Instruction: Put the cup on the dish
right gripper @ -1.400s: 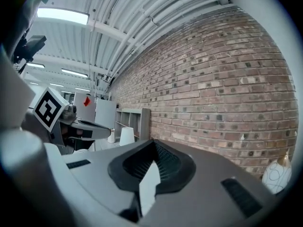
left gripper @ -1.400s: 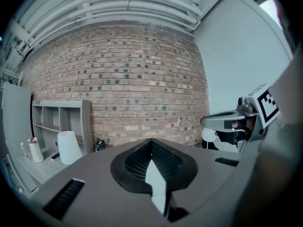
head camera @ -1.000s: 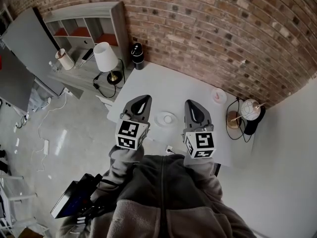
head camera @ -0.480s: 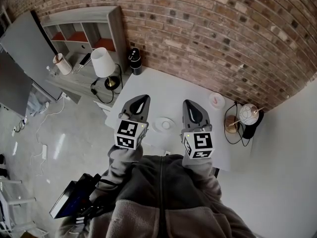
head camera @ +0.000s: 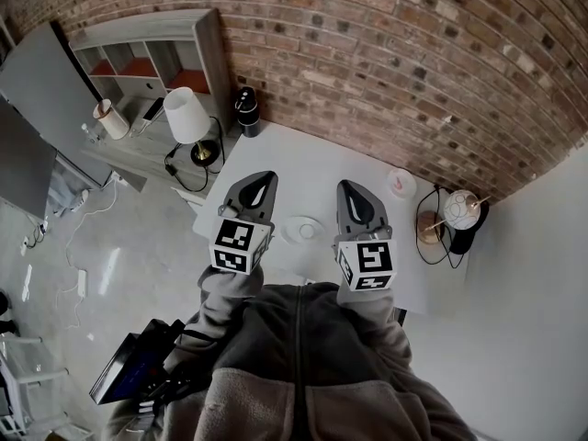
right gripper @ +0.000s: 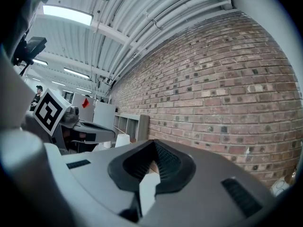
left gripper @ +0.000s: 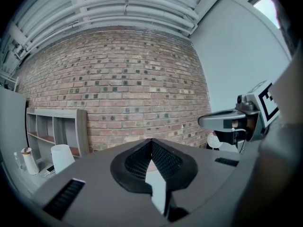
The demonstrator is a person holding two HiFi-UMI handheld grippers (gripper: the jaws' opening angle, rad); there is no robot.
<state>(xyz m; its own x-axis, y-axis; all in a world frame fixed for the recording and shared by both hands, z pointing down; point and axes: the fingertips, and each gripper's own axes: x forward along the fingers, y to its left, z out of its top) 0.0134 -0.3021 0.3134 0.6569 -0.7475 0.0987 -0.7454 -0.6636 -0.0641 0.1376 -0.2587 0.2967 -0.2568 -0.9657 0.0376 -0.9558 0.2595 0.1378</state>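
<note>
your left hand-held gripper (head camera: 264, 182) and right hand-held gripper (head camera: 351, 189) are both closed, empty. the dish (head camera: 301, 230) lies on the worktop (head camera: 312, 163) between them; the cup (head camera: 401, 182) stands beyond, nearer the right one.

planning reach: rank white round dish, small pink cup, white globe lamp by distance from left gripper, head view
1. White round dish, just right of the left gripper.
2. Small pink cup, farther right.
3. White globe lamp, farthest right.
</note>
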